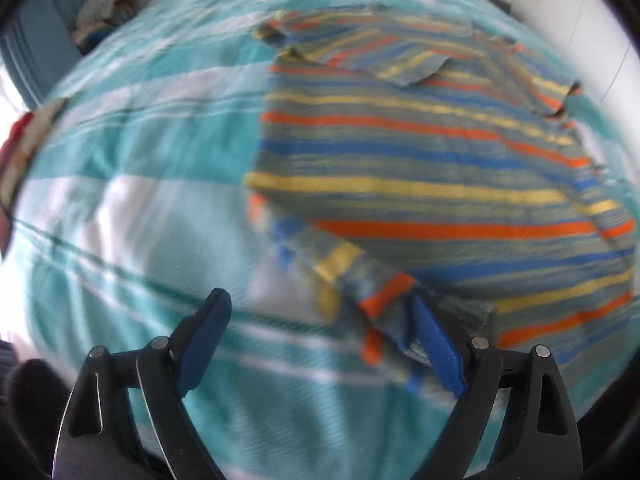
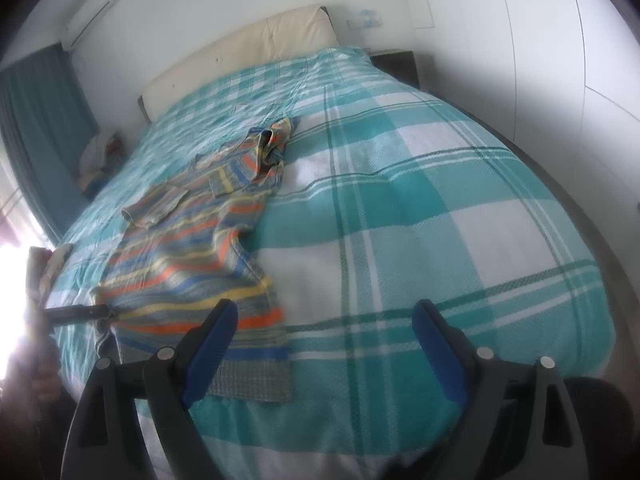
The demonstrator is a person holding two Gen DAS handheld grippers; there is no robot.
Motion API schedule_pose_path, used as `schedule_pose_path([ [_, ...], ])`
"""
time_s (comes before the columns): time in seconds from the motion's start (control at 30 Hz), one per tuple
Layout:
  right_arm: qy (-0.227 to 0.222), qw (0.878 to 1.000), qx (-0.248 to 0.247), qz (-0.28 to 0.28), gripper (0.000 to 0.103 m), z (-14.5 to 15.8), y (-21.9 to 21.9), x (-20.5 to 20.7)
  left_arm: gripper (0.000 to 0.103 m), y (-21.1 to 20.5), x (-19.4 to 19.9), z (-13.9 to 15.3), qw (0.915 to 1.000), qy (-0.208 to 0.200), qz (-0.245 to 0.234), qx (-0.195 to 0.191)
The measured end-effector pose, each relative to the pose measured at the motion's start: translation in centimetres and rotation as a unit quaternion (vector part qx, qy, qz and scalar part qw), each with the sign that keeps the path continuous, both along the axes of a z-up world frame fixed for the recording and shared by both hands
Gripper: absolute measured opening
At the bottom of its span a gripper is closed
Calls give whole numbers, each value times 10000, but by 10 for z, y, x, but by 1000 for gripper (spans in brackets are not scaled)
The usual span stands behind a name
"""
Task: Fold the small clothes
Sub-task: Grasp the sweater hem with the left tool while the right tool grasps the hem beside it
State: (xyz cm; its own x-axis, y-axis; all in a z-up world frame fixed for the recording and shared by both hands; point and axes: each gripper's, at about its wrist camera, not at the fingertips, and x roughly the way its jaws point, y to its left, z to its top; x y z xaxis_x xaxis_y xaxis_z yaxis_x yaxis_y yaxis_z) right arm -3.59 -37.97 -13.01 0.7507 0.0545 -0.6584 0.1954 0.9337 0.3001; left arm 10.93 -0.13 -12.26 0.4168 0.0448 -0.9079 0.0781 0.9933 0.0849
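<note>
On the bed (image 2: 400, 208), w/ teal-and-white check cover: striped shirt (image 2: 188, 248) lying spread, mostly flat, on the side nearer the curtain, hem toward the foot of the bed, collar toward the headboard. Looking barely started as a fold, judging by the layout. One sleeve (image 1: 400, 60) lying turned in across the chest near the collar; other sleeve area bunched up at the far end, not squared. Body not halved yet, hem not brought up.

Left claw (image 1: 320, 336) standing spread wide, pointing steeply down at the near hem corner (image 1: 372, 304); corner cloth sitting between the blue pads, seemingly touching the right-hand pad (image 1: 436, 344), not pinched. Picture blurred there, so exact contact hard to tell.

Right claw (image 2: 324, 336) also spread wide, nothing between the pads, hovering over bare cover just beside the hem's other corner (image 2: 276, 340); left pad (image 2: 212, 344) overlapping the hem edge in view, touching or not — can't tell.

Left to do, prob.: gripping both hem corners, tidying 2nd sleeve, folding body up toward collar, maybe once more to a small packet. No finished folded pieces showing on the bed; a heap of other clothes (image 2: 100, 148) sitting off the bed's far side, near the curtain.
</note>
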Motion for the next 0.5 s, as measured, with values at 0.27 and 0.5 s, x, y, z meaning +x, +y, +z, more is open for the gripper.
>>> schedule_pose_path([
  [0.27,-208,9996,128,-139,88,-7,6,6,92,111,-44,51,9946,-297,688,-714],
  [0.5,-140,9995,2,290,88,-10,30,8,90,7,1,0,9864,220,-366,-1587],
])
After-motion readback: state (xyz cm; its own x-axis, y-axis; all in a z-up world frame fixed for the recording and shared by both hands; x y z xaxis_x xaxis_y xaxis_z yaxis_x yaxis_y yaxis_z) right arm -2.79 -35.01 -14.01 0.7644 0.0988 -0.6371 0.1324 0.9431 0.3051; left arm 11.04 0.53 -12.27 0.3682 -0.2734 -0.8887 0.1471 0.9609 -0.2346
